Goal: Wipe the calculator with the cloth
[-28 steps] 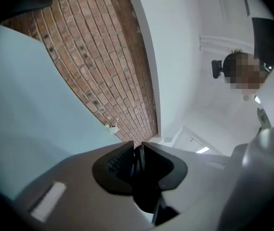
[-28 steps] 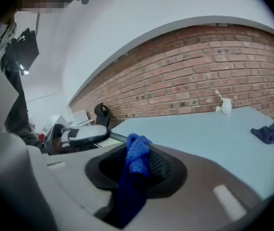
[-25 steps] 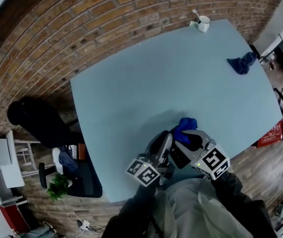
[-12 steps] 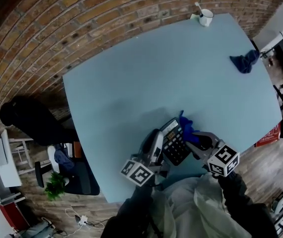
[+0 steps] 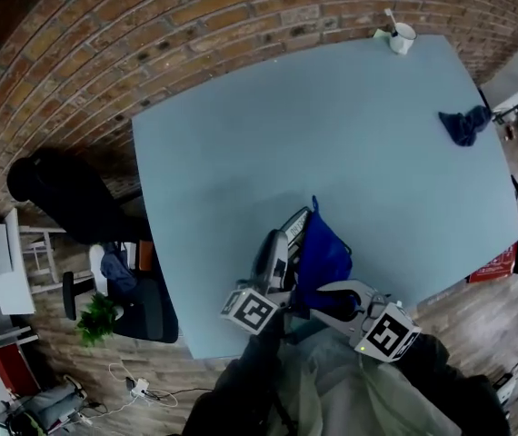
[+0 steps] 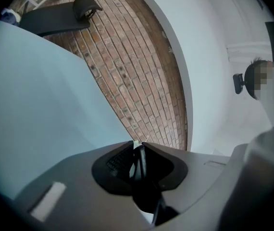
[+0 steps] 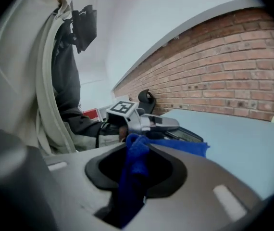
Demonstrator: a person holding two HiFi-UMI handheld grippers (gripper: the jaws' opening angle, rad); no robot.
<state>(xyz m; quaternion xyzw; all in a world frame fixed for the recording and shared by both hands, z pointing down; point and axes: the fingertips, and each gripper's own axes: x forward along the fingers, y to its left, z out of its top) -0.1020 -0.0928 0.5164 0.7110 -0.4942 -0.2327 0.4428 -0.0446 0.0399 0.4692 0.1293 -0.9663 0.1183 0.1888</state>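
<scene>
Head view: my left gripper (image 5: 284, 240) is clamping the black plastic calculator (image 5: 297, 222) edgewise, right gripper (image 5: 321, 300) clamping the blue fabric cloth (image 5: 323, 254); wiping pressure may lever the calculator free.

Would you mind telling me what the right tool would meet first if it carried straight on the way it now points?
Most likely the left tool, which grips the calculator just ahead. The blue cloth held in the right tool drapes over it. Depth is hard to judge.
</scene>
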